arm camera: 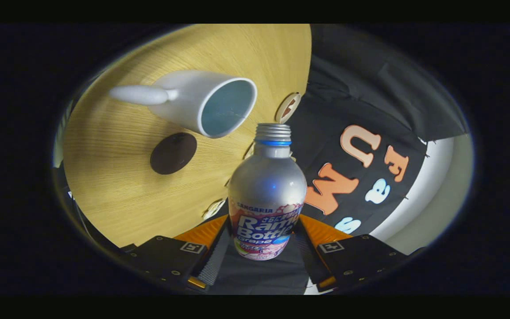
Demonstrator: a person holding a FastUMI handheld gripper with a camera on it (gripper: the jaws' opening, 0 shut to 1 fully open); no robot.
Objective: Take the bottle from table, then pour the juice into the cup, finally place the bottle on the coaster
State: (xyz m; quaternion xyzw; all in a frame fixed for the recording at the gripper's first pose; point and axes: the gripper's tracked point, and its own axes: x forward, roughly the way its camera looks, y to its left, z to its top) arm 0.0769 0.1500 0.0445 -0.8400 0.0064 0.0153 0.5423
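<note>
A silver bottle with a blue neck ring and an uncapped threaded mouth sits between my two fingers, and my gripper is shut on its labelled lower body. The whole view is rolled sideways, so the bottle is tipped relative to the table. Its mouth points near the rim of a white cup with a pale blue inside, which stands on the wooden table just beyond the bottle. A dark round coaster lies on the table beside the cup, apart from it.
The table's edge runs close behind the bottle, with the booth's black cloth wall beyond it. A small round wooden tag sits at that edge near the bottle's mouth.
</note>
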